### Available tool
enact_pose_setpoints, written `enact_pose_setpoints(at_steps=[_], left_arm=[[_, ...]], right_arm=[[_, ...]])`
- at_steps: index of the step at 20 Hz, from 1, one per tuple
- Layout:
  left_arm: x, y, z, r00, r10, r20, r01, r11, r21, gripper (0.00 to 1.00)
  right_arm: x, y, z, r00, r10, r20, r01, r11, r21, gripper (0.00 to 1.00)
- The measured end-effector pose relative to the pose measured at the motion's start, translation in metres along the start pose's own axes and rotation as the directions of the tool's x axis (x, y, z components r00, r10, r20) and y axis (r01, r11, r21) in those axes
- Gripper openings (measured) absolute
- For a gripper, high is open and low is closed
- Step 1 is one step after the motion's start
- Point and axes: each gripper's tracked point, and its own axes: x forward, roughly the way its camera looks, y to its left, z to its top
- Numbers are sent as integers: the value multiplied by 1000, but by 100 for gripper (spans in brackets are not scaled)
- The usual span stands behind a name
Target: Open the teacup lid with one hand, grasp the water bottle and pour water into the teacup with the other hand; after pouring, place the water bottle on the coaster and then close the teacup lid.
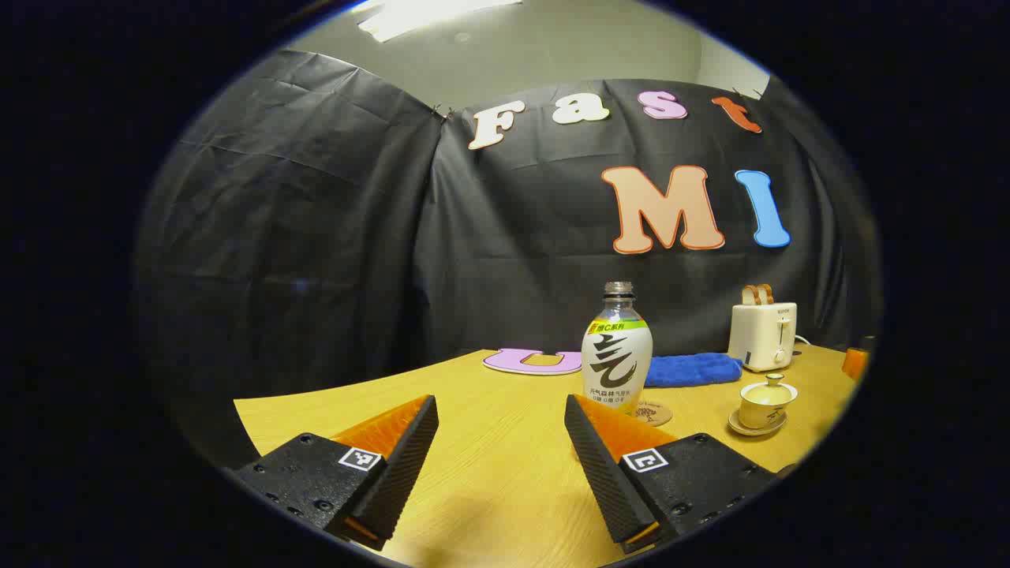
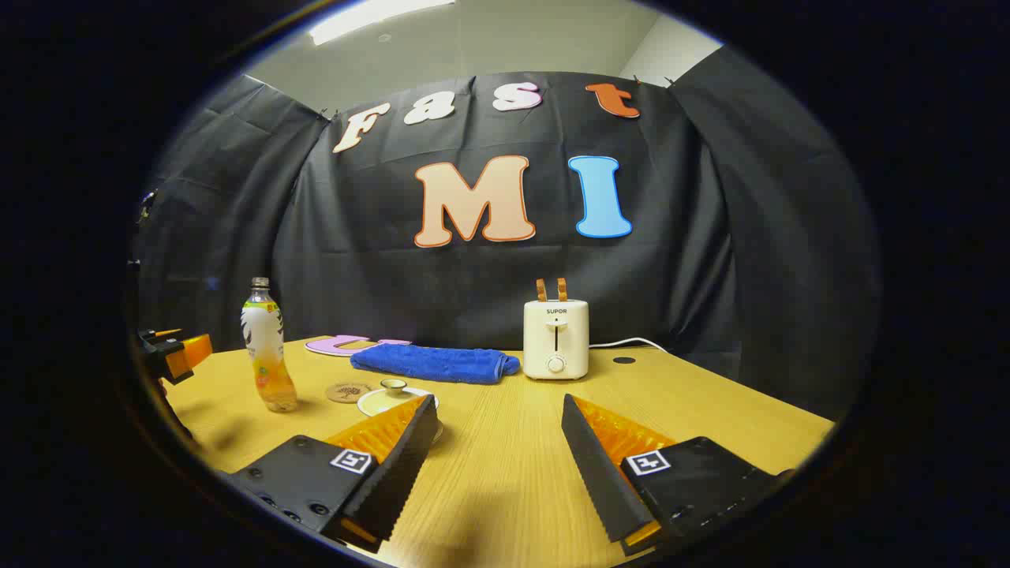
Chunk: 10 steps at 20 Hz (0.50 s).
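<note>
With nothing yet grasped, the left gripper (image 1: 501, 442) and right gripper (image 2: 497, 442) are being held wide open above the tabletop (image 1: 489, 473), the water bottle (image 1: 616, 351) standing beside the coaster (image 1: 653, 412) and the lidded teacup (image 1: 765, 401) within reach.

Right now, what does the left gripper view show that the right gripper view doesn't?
Left gripper view: the lidded teacup whole on its saucer. Right gripper view: the left gripper at the table edge, and a dark round spot beside the toaster. Both: water bottle, coaster, blue towel, toaster, each view's own open jaws.
</note>
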Motion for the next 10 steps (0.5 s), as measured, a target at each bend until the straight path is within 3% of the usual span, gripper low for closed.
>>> enact_pose_setpoints(at_steps=[10], left_arm=[[-1,-1,-4,1000,-5,-10,5,1000,5,94]], right_arm=[[-1,0,1,1000,-3,-2,3,1000,0,95]])
